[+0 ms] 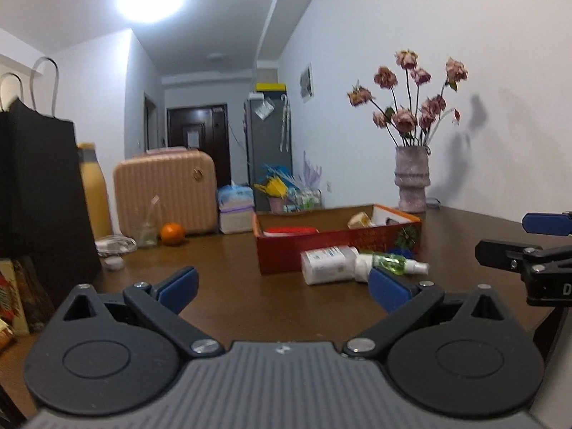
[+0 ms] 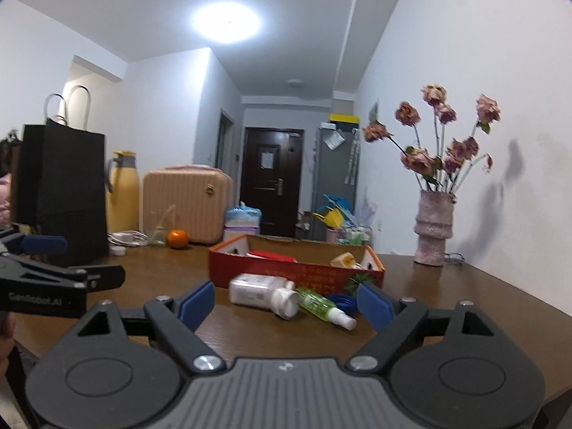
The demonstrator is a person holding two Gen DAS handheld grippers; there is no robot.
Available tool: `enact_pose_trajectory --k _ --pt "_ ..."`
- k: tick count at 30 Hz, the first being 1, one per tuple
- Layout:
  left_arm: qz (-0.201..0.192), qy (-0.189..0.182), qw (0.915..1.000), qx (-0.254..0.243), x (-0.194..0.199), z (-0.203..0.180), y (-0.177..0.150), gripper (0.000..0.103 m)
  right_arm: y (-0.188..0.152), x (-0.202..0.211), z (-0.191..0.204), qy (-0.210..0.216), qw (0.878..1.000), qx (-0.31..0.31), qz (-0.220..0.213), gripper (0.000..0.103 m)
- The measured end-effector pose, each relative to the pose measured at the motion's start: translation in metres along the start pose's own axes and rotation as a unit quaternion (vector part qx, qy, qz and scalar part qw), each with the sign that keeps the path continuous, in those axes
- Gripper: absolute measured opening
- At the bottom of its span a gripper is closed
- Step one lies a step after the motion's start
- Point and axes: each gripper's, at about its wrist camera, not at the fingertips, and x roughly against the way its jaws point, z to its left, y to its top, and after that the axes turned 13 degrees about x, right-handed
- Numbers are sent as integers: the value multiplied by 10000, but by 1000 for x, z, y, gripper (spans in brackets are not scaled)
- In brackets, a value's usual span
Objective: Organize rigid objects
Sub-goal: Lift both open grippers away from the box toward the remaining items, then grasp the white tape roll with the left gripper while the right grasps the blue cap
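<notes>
Right gripper low at frame bottom, aimed nearly level, jaws spread, nothing between them, left gripper likewise released, white bottle and green spray bottle lying mid-frame before red box on brown table

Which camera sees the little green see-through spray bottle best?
The right wrist view. There the small green see-through spray bottle lies whole on the brown wooden table, from body to white nozzle. In the left wrist view, that gripper's blue fingertip covers part of the bottle.
</notes>
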Motion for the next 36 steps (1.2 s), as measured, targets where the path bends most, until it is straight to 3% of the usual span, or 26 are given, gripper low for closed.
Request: enact_pose_trajectory --k 5,10,15,20,23,25,31,33,36 --pt "397 -53 9990 -175 -36 -19 -8 103 -17 -30 -20 5 9990 -155 415 85" --pt "884 -150 9959 -127 -99 -46 -3 101 -27 -72 -60 36 9951 -607 778 80" --pt "1222 -48 9924 -132 -169 -75 -2 83 -29 -129 -99 111 9911 -665 1147 77" --pt "1630 201 9864 61 -236 -95 -6 72 -28 -201 -130 520 9855 -550 1520 68" --pt "1783 207 9836 161 -256 -103 -11 68 -32 -240 -140 722 9795 -513 1809 63" --pt "1904 204 9814 156 -265 -108 -14 65 -34 -260 -144 793 9755 -575 1969 49" --pt "2040 396 9778 277 -276 -109 -18 61 -39 -301 -145 1172 9683 -702 2090 46" --pt "2074 464 9769 232 -278 -111 -18 49 -42 -309 -143 1232 9657 -737 2165 43" --pt "2172 516 9739 398 -281 -107 -18 28 -47 -316 -141 1272 9621 -832 2266 24"
